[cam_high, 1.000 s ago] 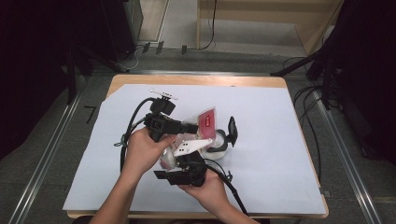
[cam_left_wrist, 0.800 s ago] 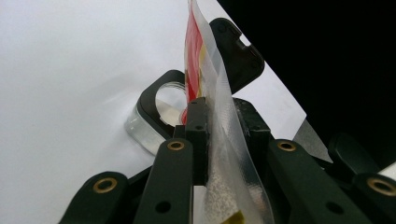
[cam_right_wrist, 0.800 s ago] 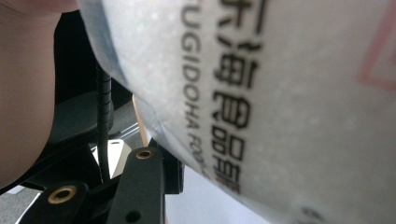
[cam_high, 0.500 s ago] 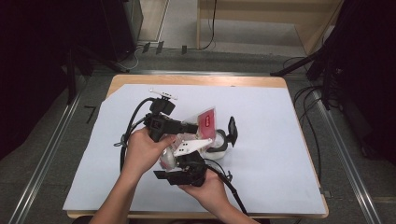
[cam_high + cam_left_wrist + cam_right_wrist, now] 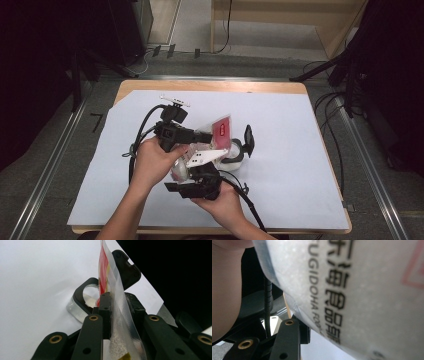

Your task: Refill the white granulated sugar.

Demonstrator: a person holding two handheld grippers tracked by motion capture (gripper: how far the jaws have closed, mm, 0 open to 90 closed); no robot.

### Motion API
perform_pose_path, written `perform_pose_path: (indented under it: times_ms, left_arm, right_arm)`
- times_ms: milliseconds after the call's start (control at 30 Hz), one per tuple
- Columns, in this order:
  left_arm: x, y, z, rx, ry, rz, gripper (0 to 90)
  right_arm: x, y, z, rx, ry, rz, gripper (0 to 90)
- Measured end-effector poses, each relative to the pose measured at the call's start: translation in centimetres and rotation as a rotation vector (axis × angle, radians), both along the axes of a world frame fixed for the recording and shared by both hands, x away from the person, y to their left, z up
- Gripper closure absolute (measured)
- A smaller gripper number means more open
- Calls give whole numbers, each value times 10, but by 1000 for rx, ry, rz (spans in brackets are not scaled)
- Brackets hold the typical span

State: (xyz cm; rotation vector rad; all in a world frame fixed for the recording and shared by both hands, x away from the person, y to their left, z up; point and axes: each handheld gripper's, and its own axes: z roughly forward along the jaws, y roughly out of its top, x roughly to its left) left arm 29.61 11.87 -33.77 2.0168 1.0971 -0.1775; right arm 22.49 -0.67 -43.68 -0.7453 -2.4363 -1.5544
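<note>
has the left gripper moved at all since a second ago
No. The left gripper sits at the same spot against the table's far edge, clamped on the clear packet.

The pouch (image 5: 220, 131) stands above the jar (image 5: 235, 152) (lid (image 5: 248, 140) hinged back), on the sheet (image 5: 300, 165) covering the table (image 5: 210, 86).

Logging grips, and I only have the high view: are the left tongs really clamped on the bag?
Observer: Yes. In the left gripper view the left tongs pinch the bag by its clear, textured edge.
Operator: And the right ones?
Observer: The right gripper view has the bag's side, printed with black lettering, pressed close over the right tongs. Whether they grip it, I cannot tell.
</note>
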Motion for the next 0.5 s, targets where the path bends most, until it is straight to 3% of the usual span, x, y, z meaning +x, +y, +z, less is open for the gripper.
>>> perform_pose_path:
  times_ms: [500]
  left_arm:
    - [-3,0,3,1,-12,7,750]
  right_arm:
    - [1,-1,1,24,7,10,626]
